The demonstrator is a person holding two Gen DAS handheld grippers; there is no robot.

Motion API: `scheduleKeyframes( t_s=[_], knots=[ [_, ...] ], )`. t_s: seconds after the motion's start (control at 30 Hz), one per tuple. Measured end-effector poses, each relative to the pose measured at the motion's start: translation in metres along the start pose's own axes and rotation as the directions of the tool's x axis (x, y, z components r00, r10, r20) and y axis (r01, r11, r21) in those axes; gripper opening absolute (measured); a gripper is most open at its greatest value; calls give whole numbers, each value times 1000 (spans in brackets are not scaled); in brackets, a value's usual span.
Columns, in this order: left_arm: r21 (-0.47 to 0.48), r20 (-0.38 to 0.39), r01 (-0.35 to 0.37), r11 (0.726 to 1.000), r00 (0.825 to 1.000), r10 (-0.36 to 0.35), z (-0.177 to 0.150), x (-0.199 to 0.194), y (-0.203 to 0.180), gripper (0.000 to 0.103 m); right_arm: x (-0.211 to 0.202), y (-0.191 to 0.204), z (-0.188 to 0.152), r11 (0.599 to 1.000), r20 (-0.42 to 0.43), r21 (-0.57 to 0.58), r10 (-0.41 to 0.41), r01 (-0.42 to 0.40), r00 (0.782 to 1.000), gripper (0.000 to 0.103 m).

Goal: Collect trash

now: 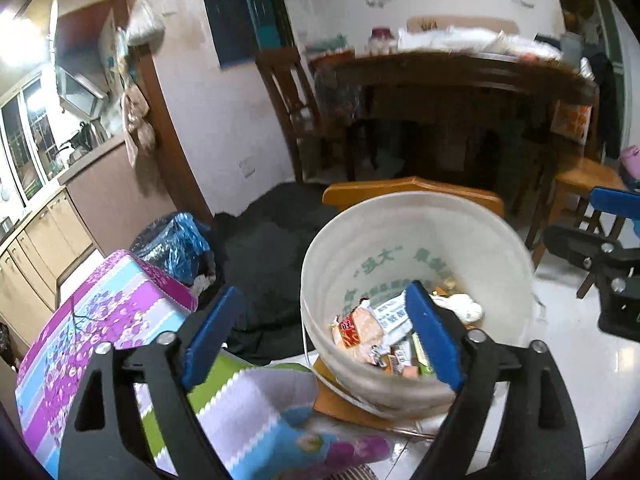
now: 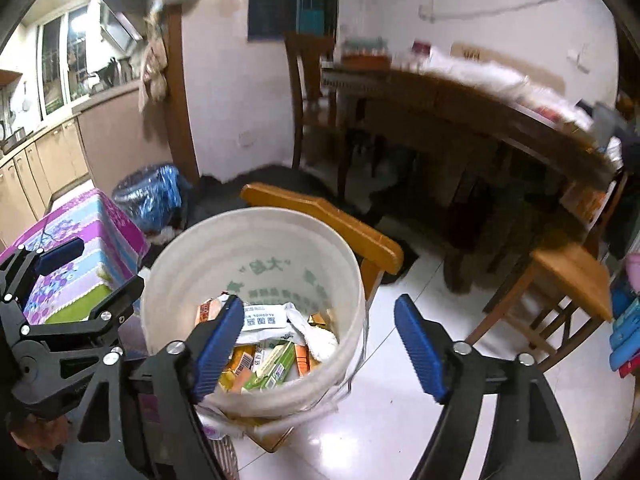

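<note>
A white bucket (image 1: 480, 248) (image 2: 208, 252) with green lettering stands on a wooden seat and holds trash: an orange snack packet (image 1: 358, 328), a white wipe packet (image 2: 266, 318), a green box (image 2: 276, 360) and other wrappers. My left gripper (image 1: 320, 290) is open and empty, its right finger over the bucket's mouth and its left finger outside the rim. My right gripper (image 2: 320, 300) is open and empty too, straddling the bucket's right rim. Each wrist view shows the other gripper at its edge: the right gripper (image 1: 608, 264) and the left gripper (image 2: 60, 280).
A table under a purple and blue floral cloth (image 1: 100, 320) (image 2: 92, 232) lies left of the bucket. Behind are a blue-lined bin (image 1: 176, 240) (image 2: 148, 196), the chair's wooden back (image 1: 412, 188) (image 2: 320, 208) and a dark cluttered table (image 1: 460, 68) (image 2: 460, 92). A wooden stool (image 2: 568, 276) stands right, on white floor (image 2: 400, 420).
</note>
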State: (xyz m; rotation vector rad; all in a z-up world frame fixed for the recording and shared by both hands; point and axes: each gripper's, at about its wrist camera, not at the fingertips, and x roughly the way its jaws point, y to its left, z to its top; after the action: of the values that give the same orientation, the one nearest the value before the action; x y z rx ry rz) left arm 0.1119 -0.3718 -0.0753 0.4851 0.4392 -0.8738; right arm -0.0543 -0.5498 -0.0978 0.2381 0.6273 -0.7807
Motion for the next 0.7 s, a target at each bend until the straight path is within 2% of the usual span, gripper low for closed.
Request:
scheduleKeyframes(
  t_s=[0.03, 0.07, 0.13, 0.2, 0.37, 0.53, 0.7],
  knots=[
    [-1, 13, -12, 1000, 1000, 12, -3, -11, 0, 95, -13, 1, -5, 1000, 25, 0, -8, 8, 1000, 88],
    [-3, 26, -28, 1000, 999, 28, -5, -20, 1, 97, -24, 0, -9, 1000, 49, 5, -13, 13, 999, 92],
    [-7, 61, -65, 998, 996, 66, -9, -44, 3, 97, -47, -2, -16, 1000, 88, 29, 2, -4, 996, 94],
    [-9, 73, -68, 998, 995, 69, -11, -59, 3, 97, -66, -4, -22, 998, 112, 60, 16, -22, 994, 98],
    [-21, 70, -73, 997, 995, 74, -19, -94, -1, 97, -119, -9, -42, 992, 182, 121, 15, -37, 983, 98],
    [-72, 77, -73, 995, 994, 79, -37, -132, -6, 97, -162, -5, -63, 998, 202, 70, -24, 11, 979, 98],
    [-140, 114, -55, 989, 991, 71, -57, -166, -10, 97, -206, -9, -82, 997, 232, 73, -39, 22, 972, 98]
  ],
)
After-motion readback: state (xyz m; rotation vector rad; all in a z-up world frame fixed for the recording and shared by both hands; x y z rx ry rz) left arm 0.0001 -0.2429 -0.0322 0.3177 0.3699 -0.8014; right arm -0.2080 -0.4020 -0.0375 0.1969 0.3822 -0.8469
